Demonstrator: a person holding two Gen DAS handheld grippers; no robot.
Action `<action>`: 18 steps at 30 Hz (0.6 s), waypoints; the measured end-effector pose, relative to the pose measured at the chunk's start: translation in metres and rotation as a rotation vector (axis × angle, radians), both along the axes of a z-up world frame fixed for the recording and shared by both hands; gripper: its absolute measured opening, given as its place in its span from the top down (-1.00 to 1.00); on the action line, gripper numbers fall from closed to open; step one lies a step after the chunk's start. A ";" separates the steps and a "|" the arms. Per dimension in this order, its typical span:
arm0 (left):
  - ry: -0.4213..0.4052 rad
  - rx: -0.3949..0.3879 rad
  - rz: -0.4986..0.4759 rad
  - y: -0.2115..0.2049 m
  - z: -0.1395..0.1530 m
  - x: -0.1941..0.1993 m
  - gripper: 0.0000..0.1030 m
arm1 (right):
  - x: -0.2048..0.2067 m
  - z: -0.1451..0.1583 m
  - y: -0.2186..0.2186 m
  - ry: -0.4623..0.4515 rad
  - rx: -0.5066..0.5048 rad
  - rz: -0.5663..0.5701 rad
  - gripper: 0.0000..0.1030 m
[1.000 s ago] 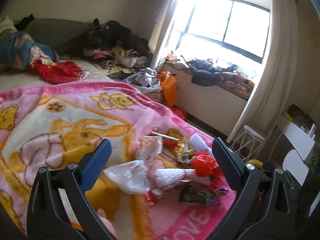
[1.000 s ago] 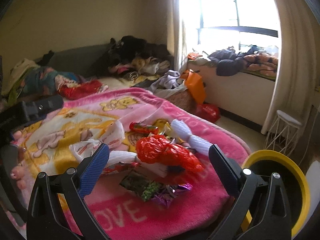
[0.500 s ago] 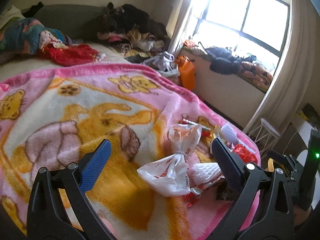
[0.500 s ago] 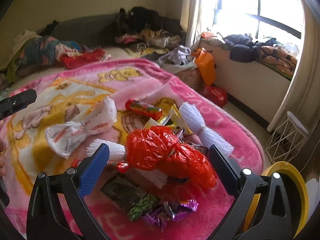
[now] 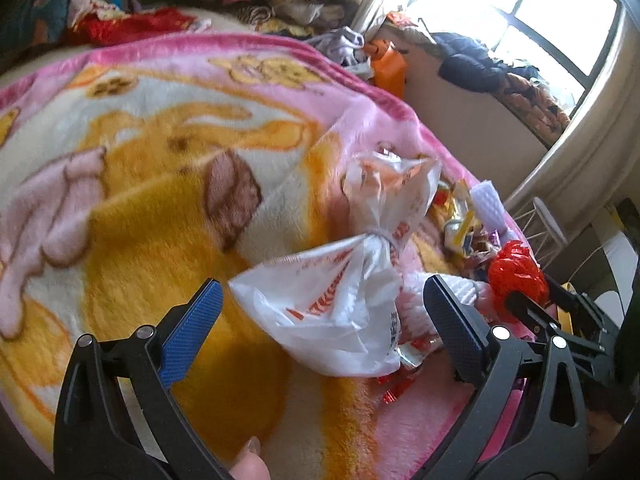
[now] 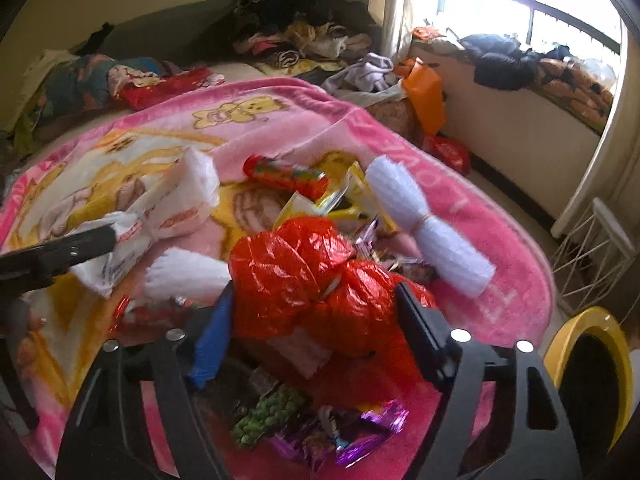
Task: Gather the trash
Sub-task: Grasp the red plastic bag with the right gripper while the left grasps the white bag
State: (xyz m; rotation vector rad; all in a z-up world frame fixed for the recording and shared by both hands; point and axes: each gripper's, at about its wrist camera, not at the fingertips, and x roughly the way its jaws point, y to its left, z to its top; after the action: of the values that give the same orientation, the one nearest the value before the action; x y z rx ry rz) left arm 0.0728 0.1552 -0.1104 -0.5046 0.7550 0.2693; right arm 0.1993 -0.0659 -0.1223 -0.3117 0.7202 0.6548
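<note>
While its jaws are standing wide apart, the left gripper (image 5: 320, 316) is hovering low over the pink blanket (image 5: 160, 160), with the tied white plastic bag (image 5: 340, 300) lying between the two fingers and touching neither. The right gripper (image 6: 316, 312) is sitting with its jaws narrowed around the crumpled red plastic bag (image 6: 304, 276), both pads pressing against the bag's sides, so it is gripping that bag at the near edge of the litter pile. Just near of the red bag, a green-printed wrapper (image 6: 264, 416) and a purple foil wrapper (image 6: 360, 432) are lying on the blanket. Farther off, a red candy tube (image 6: 284, 174) is resting beside yellow wrappers (image 6: 348, 200), and a white foam sleeve (image 6: 424, 232), pinched at its middle, is lying to the right of them. At the far right, off the bed, a yellow-rimmed bin (image 6: 592, 368) is standing on the floor near a white wire stand (image 6: 596, 248). Clothes (image 6: 304, 36) are heaping at the far end of the bed.
</note>
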 end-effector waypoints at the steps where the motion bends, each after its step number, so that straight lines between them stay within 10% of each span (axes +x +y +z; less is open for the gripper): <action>1: 0.003 0.002 -0.007 -0.002 -0.001 0.001 -0.79 | 0.000 -0.001 -0.002 0.010 0.008 -0.003 -0.15; 7: 0.009 0.028 -0.040 -0.011 -0.002 0.007 -0.28 | -0.004 0.002 -0.024 0.043 0.120 -0.023 0.32; 18: -0.083 0.064 -0.072 -0.022 0.025 0.003 0.14 | -0.017 0.035 -0.060 0.004 0.281 -0.057 0.50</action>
State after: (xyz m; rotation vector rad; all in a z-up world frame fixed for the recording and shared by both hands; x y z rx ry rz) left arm 0.0762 0.1328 -0.0854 -0.4251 0.6800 0.2035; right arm 0.1827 -0.1264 -0.0874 -0.0311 0.6291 0.6932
